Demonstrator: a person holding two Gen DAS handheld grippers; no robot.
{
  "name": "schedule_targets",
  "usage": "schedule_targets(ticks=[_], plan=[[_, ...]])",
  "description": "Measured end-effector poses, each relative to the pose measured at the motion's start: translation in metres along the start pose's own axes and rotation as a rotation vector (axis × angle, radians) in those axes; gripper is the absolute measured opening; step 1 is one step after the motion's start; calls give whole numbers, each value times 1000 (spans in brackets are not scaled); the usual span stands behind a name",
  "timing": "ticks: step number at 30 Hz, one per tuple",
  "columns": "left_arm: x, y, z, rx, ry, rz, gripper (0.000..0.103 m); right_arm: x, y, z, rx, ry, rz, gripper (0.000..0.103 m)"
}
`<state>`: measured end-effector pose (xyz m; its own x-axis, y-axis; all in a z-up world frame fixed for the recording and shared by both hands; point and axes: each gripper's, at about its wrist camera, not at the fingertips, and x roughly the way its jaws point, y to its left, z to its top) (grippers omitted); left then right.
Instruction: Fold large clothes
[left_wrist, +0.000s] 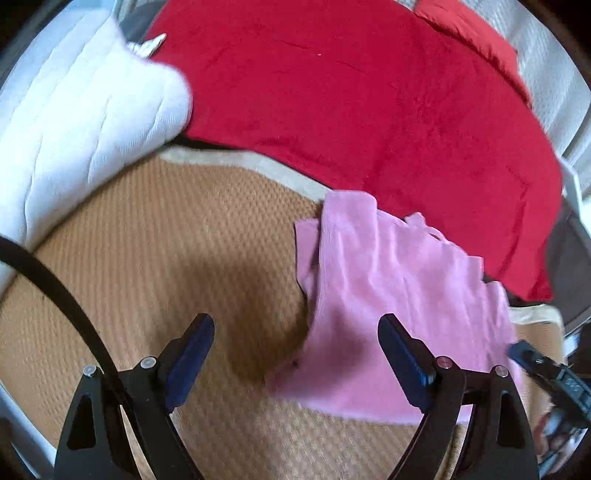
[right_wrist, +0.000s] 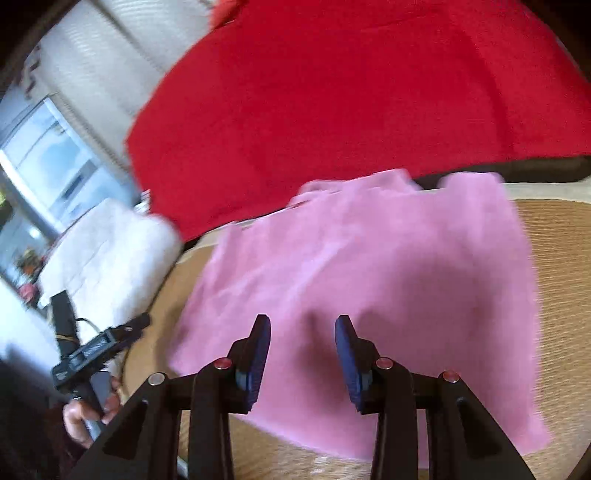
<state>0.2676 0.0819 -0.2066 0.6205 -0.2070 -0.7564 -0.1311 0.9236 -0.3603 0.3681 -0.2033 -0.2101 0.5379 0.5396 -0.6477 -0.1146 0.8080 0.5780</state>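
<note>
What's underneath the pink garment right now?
The pink garment lies on a tan woven mat, which shows all around its near edges. Its far edge reaches the red blanket. Whatever sits beneath its middle is covered.

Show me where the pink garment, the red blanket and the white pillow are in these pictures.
pink garment (right_wrist: 369, 266), right wrist view, middle of the flat cloth.
red blanket (left_wrist: 351, 99), left wrist view, centre of the spread surface.
white pillow (left_wrist: 85, 118), left wrist view, its quilted top.
</note>
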Motion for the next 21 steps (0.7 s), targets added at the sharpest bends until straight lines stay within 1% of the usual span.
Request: schedule_targets(ticks=[4, 5, 8, 9, 10, 11, 12, 13, 14, 15, 17, 19, 21], plan=[[4, 1, -19, -39, 47, -61, 90, 20, 29, -8, -47, 35, 43, 41], [8, 2, -21, -53, 64, -73, 90, 22, 32, -14, -53, 35, 36, 41], [24, 5, -28, -106, 114, -87, 90, 36, 34, -14, -36, 33, 33, 41], [26, 4, -30, -118, 125, -93, 90, 42, 31, -14, -25, 35, 10, 41], [30, 5, -32, -134, 133, -101, 90, 49, 29, -15, -19, 38, -13, 37], [35, 3, -34, -149, 142, -114, 90, 58, 23, -16, -12, 51, -39, 37], [39, 1, -35, -153, 147, -122, 90, 73, 15, -18, -1, 105, -61, 32], [42, -2, -36, -152, 151, -134, 90, 76, 11, -20, -2, 100, -67, 25], [44, -6, -36, -144, 156, -148, 90, 75, 11, -19, -11, 95, -75, 25], [46, -9, -36, -140, 162, -160, 90, 76, 11, -17, -11, 111, -75, 25], [51, -14, -37, -147, 160, -171, 90, 78, 7, -18, 3, 117, -63, 25], [54, -15, -35, -163, 140, -182, 90, 75, 2, -16, 8, 118, -43, 25], [58, -13, -34, -193, 110, -217, 90, 76, -1, -15, 11, 125, -29, 25]])
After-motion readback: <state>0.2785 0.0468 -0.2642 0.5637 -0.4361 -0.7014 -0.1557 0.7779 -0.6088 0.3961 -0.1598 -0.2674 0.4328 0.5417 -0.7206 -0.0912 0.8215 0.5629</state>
